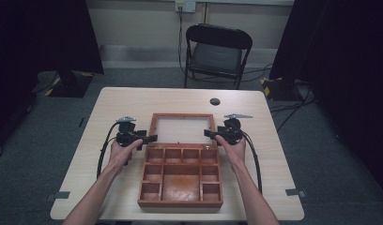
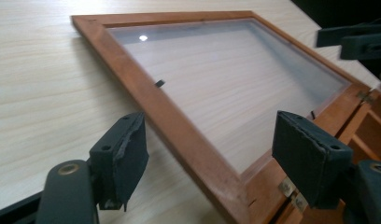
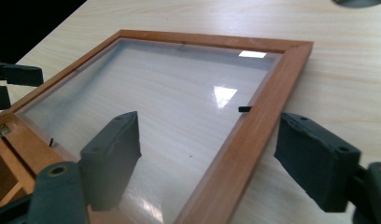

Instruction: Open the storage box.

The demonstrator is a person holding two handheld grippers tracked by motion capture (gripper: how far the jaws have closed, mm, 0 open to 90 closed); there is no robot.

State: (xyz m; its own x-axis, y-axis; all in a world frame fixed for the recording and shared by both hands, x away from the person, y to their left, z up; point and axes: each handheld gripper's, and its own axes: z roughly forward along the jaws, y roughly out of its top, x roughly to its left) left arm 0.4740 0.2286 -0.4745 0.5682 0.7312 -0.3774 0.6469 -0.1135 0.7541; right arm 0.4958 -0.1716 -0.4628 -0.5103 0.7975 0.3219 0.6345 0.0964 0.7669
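High view: bench [image 1: 114, 101] bearing wooden box [image 1: 181, 202] with glazed lid [image 1: 154, 125] laid flat behind it. Left gripper [image 1: 151, 138] at lid's left edge, right gripper [image 1: 209, 133] at its right edge. Both sets of fingers [image 2: 119, 158] released, straddling lid frame without pressing it.
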